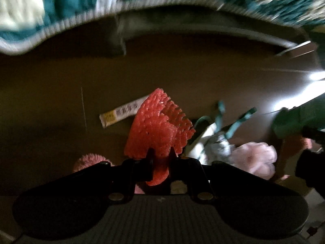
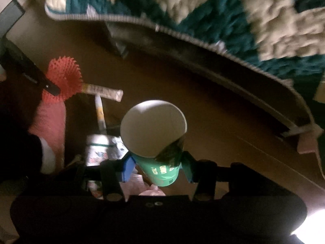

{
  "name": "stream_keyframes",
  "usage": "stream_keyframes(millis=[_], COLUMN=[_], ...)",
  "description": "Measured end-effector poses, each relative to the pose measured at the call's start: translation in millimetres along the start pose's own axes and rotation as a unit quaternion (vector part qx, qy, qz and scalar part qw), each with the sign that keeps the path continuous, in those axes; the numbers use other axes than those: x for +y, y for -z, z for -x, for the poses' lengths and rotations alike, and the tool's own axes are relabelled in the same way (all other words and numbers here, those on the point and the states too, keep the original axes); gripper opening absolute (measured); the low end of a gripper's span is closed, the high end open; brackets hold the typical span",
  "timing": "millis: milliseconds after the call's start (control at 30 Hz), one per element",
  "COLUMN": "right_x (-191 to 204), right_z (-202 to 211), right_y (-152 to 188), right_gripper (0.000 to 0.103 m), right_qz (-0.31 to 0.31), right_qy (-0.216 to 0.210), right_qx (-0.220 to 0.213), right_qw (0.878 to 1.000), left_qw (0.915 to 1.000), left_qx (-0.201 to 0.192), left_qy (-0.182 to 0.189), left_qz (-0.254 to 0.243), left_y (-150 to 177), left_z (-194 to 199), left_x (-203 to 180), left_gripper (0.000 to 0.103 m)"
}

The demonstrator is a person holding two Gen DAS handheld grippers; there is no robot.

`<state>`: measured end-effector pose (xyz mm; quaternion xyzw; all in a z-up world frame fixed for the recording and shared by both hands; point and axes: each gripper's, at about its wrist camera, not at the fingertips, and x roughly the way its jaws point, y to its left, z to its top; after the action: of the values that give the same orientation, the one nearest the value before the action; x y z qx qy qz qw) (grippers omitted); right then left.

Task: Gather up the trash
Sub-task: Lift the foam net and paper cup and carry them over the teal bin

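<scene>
Because both pieces hang above the brown floor (image 1: 50,77), each is pinched at one end: red foam net (image 1: 154,126) clenched in left gripper (image 1: 161,154), green paper cup (image 2: 156,142) squeezed btw. right gripper (image 2: 157,165) pads w/ mouth outward. Wrappers (image 1: 119,113) lie below, near a quilt (image 2: 203,10).

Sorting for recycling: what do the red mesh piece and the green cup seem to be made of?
Red mesh piece: probably soft foam netting, matte, with open lattice and frayed, toothed edges. Green cup: likely paper, with a dull white inside, printed outside, and its rim creased where squeezed.
</scene>
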<state>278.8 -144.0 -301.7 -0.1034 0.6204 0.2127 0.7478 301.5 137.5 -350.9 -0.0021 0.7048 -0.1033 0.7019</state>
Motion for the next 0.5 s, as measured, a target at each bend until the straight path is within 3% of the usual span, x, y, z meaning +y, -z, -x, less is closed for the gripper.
stream_keyframes(millis=[200,500], right_x=[4.9,36.8], right_z=[76.3,191.3], right_y=[-2.7,10.0], right_gripper=[0.048,0.048], right_qz=[-0.037,-0.023], right_qy=[0.001,0.006], right_qx=[-0.048,-0.128], right_qw=[0.998,0.992], left_qw=[0.9982,0.9873], left_qx=[-0.060,-0.158], left_qy=[0.006,0.013], left_qz=[-0.008,0.002], left_y=[0.7,30.2], left_z=[87.0,210.5], left_x=[-27.9,-73.8], left_gripper=[0.012,0.013])
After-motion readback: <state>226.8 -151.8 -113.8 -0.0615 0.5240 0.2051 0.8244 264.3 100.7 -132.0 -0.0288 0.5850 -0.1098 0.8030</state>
